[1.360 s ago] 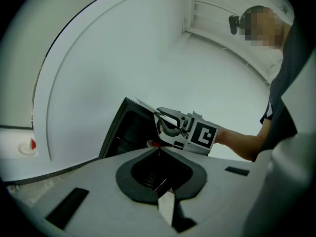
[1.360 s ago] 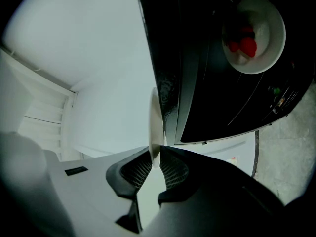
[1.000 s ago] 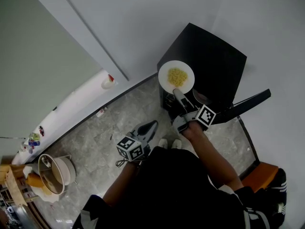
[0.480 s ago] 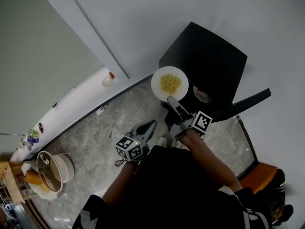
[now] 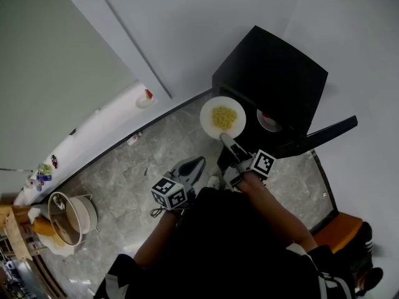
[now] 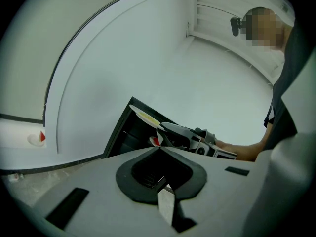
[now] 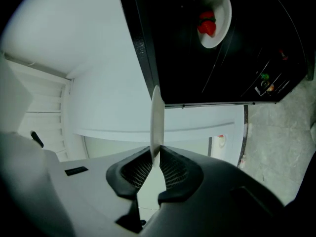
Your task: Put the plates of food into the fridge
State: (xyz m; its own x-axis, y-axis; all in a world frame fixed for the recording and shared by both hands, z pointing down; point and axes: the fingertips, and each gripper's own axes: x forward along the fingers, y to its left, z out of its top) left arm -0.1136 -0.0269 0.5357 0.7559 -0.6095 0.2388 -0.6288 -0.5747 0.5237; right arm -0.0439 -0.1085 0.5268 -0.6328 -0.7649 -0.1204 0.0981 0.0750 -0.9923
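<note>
A white plate of yellow food [image 5: 222, 117] is held level in front of the open black fridge [image 5: 274, 73]. My right gripper [image 5: 228, 141] is shut on its near rim. In the right gripper view that plate [image 7: 157, 112] stands edge-on between the jaws. A second white plate with red food [image 7: 215, 16] sits on a shelf inside the fridge, also seen as the small plate [image 5: 269, 122] in the head view. My left gripper [image 5: 187, 169] hangs low near my body, shut and holding nothing. From the left gripper view, the held plate [image 6: 145, 117] shows ahead at the fridge mouth.
The fridge door [image 5: 324, 134] stands swung open to the right, its shelf [image 7: 266, 83] holding small items. A white ledge with a red-capped bottle [image 5: 144, 98] runs along the left wall. A pot [image 5: 73, 220] sits on the marble floor at lower left.
The right gripper has brought the plate of yellow food down from the fridge's top edge to the front of its opening. The left gripper has stayed put.
</note>
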